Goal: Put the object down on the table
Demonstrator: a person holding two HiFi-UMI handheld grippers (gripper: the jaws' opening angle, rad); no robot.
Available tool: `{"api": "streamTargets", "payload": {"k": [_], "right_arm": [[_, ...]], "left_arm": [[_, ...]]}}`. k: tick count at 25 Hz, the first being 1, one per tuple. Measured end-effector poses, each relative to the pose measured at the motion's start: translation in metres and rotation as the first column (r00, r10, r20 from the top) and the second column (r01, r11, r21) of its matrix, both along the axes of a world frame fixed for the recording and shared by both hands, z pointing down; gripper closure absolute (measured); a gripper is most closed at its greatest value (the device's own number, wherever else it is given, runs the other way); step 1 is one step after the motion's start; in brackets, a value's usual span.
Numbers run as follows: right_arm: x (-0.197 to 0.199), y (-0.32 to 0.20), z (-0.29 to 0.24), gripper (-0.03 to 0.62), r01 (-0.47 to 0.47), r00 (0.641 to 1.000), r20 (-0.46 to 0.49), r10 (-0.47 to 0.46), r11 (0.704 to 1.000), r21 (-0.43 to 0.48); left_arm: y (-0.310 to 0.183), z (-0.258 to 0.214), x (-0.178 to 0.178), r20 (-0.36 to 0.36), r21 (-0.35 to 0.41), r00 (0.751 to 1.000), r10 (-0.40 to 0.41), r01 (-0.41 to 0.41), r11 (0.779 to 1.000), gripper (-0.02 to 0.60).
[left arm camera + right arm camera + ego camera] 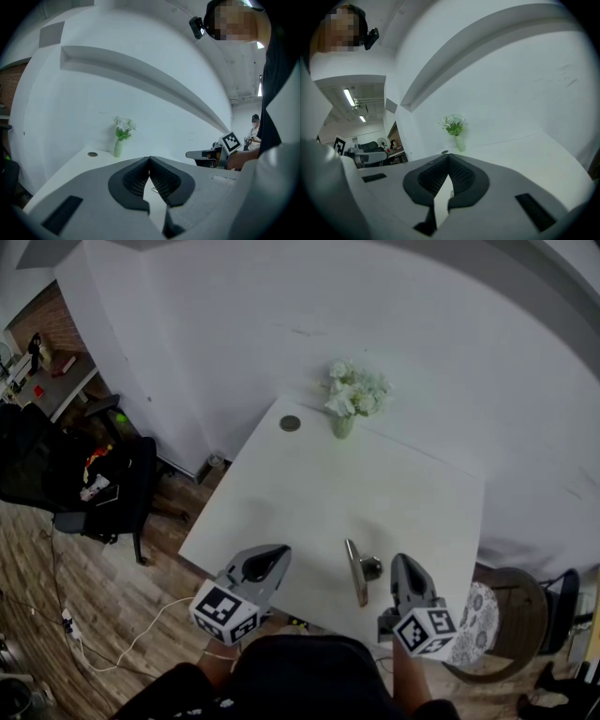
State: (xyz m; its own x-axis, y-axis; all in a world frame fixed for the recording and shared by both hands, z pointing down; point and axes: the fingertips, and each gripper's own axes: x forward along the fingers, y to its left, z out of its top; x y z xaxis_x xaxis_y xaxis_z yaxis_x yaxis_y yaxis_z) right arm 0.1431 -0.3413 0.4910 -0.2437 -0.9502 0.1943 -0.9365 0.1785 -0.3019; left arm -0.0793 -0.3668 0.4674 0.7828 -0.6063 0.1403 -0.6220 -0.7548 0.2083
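Left tongs (275, 557), right tongs (403, 565): closed, forward-pointing

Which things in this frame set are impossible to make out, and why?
- Metal object: head view, too small to identify; both gripper views, the shut jaws mostly cover it.
- Round disc near the vase: too small in every view.
- Distant person: left gripper view, tiny, partly behind the dark sleeve.

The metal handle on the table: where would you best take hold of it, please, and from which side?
Probably the long bar of the handle, near end, from above with the right tool: it lies flat, a stub juts right mid-length.
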Motion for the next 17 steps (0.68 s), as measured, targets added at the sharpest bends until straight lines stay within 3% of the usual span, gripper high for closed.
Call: {"api": "streamTargets", "payload": {"k": [17], "right_arm": [[0.0002, -0.0004, -0.0018, 0.6, -0.001, 1.0, -0.013, 0.001, 1.0, -0.002]], "left_arm": [[-0.0007, -0.0004, -0.0024, -0.005, 0.001, 1.0, 0.001, -0.001, 1.0, 0.583]]}}
